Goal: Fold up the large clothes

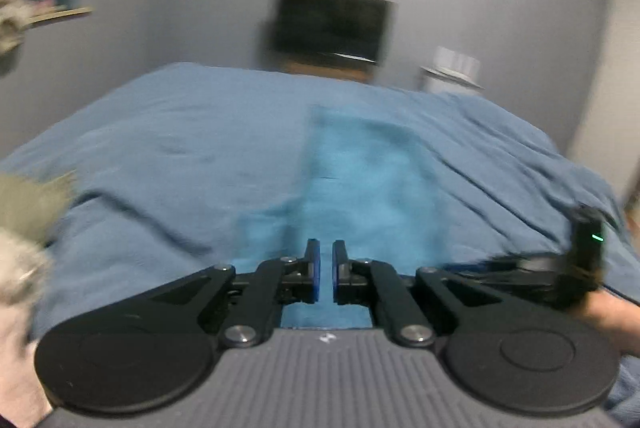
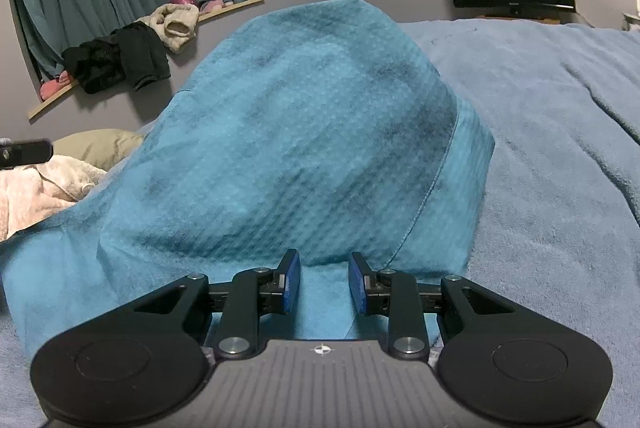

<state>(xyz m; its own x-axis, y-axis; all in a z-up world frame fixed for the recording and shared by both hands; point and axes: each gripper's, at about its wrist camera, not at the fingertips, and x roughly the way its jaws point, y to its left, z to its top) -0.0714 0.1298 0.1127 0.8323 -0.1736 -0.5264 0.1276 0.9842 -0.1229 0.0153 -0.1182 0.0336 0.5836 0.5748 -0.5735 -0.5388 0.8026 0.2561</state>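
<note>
up close, the teal cloth [image 2: 304, 132] humps just ahead of the right claw [image 2: 324, 284], pads apart; left claw [image 1: 326, 270] pinched together.

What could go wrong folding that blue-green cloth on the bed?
1. The teal cloth bulges up before the right gripper; I can't tell if its pads pinch it, so it may slip and flop crooked.
2. The left gripper looks shut with no cloth clearly caught, so it might lift nothing.
3. The blue bed cover underneath could get grabbed too.
</note>
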